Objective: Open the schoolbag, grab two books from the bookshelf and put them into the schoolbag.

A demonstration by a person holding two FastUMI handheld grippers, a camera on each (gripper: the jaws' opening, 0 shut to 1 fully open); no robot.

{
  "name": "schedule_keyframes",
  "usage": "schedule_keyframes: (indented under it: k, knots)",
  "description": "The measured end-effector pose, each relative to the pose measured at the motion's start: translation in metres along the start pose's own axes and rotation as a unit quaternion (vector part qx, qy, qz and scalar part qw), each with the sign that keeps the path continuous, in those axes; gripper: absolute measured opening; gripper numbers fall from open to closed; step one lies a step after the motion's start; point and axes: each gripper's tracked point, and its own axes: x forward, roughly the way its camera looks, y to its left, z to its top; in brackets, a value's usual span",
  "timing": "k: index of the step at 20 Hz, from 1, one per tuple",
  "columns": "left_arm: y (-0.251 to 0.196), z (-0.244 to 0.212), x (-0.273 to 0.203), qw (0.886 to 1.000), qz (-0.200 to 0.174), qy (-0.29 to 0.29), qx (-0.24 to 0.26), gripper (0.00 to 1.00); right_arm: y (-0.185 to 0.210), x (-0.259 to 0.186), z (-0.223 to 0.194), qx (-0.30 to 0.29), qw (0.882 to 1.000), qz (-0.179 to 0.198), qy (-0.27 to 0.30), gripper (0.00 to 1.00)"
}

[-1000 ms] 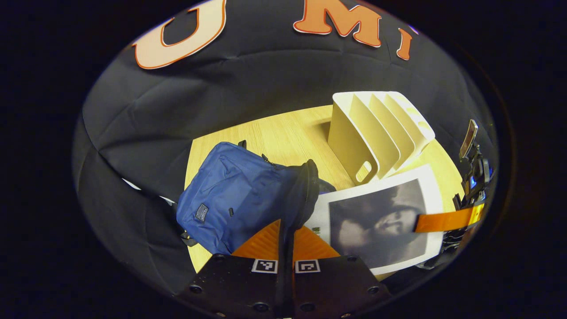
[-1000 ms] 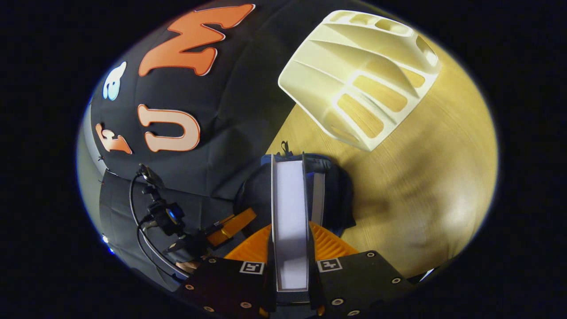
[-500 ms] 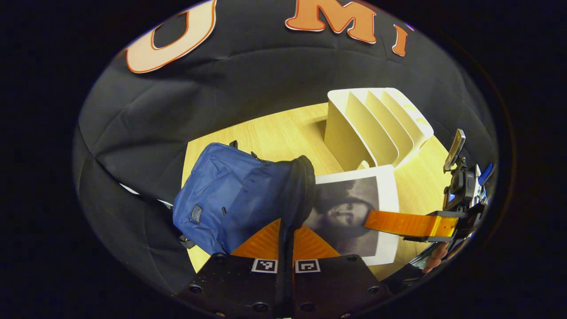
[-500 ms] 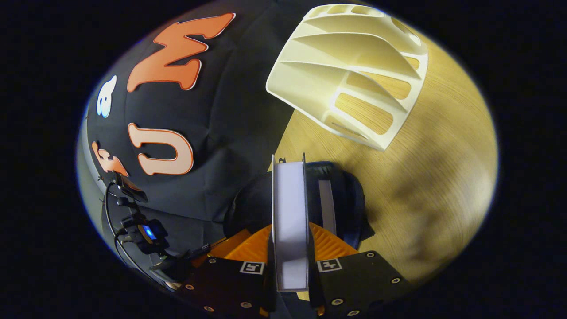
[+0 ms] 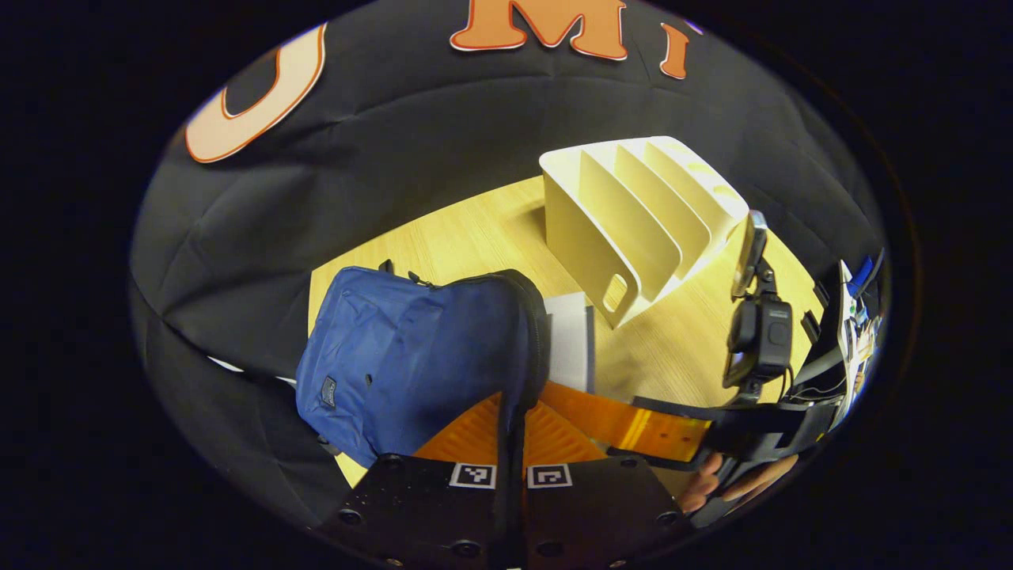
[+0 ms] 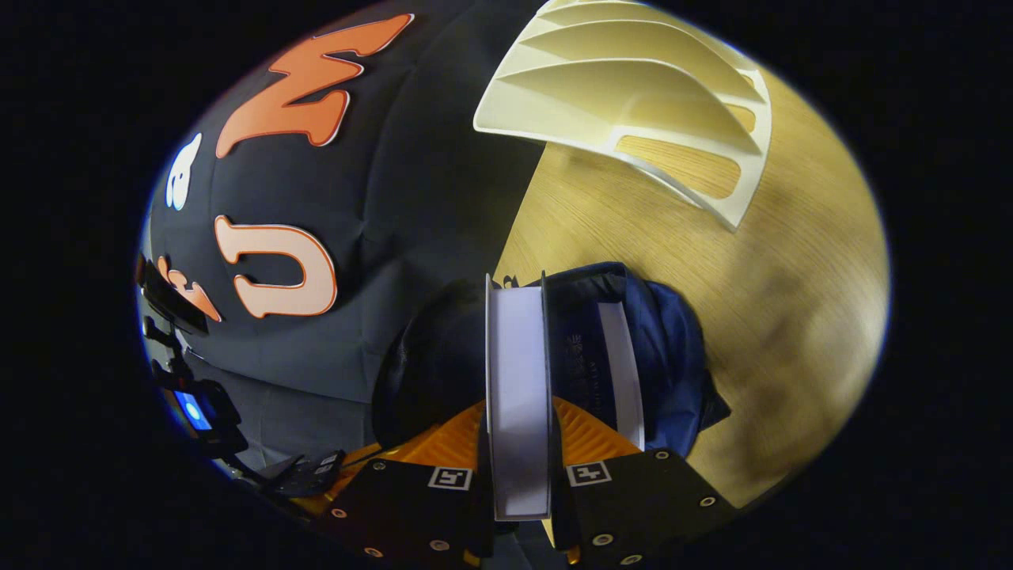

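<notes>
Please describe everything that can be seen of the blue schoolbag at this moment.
The schoolbag is blue, of a woven fabric, with a small dark patch on its front and a dark zipper around its mouth. It stands on the wooden table, unzipped, near the white bookshelf. The left tool pinches the mouth's dark rim and holds it open. In the right gripper view one book already sits inside, and the right tool holds a second book edge-on in the opening.

Schoolbag [image 5: 411, 348] patch label perhaps printed, unreadable.
</notes>
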Motion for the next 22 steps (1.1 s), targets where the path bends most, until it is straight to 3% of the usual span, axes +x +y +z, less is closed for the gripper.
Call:
schedule_keyframes:
  k: [14,16,18,20,21,22]
  knots:
    - [0.008,0.006,-0.004,1.0,-0.01,-0.003,0.018,0.0,-0.013,0.047,-0.027,0.019,0.999,0.011,0.025,0.29]
    - [0.009,0.006,-0.003,1.0,-0.01,-0.002,0.011,0.0,-0.016,0.048,-0.038,0.035,0.997,0.014,0.066,0.29]
    - [0.011,0.001,-0.001,1.0,-0.016,0.002,0.0,0.0,-0.03,0.048,-0.045,0.044,0.995,-0.02,0.085,0.37]
    - [0.014,-0.004,0.002,1.0,-0.017,0.006,-0.011,0.0,-0.03,0.046,-0.036,0.035,0.996,-0.024,0.079,0.49]
    - [0.018,-0.001,0.002,1.0,-0.016,0.0,-0.014,0.0,-0.021,0.044,-0.023,0.031,0.996,-0.028,0.076,0.49]
    - [0.019,0.001,0.001,1.0,-0.012,-0.002,-0.015,0.0,-0.02,0.034,-0.018,0.029,0.996,-0.031,0.075,0.59]
